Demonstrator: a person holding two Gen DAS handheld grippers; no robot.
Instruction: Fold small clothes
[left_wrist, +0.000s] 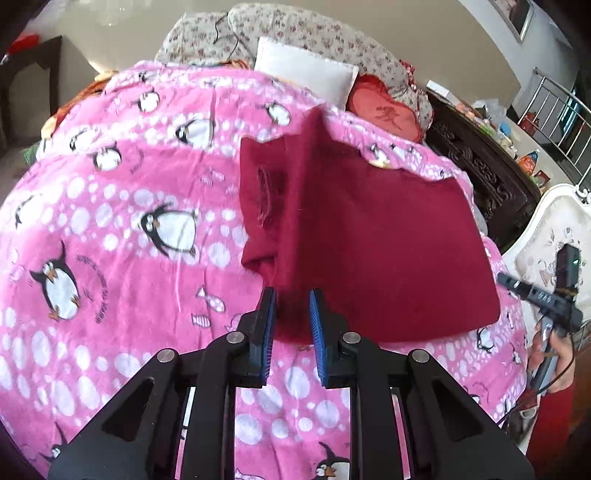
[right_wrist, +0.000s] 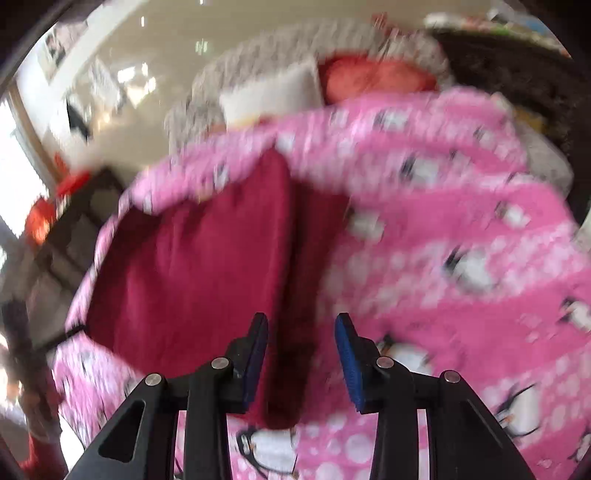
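Dark red garment (left_wrist: 369, 240) lies flat on the pink penguin blanket (left_wrist: 110, 221).
Left tool (left_wrist: 292, 295) hovers at its near edge, jaws narrowly apart, gripping nothing; right tool (right_wrist: 301, 321), blurred, is parted wider over the cloth's near end.

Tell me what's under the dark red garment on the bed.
The dark red garment lies on a pink penguin-print blanket, which shows all around it. Part of the garment is folded over itself; whatever sits beneath the blanket is covered and cannot be seen.
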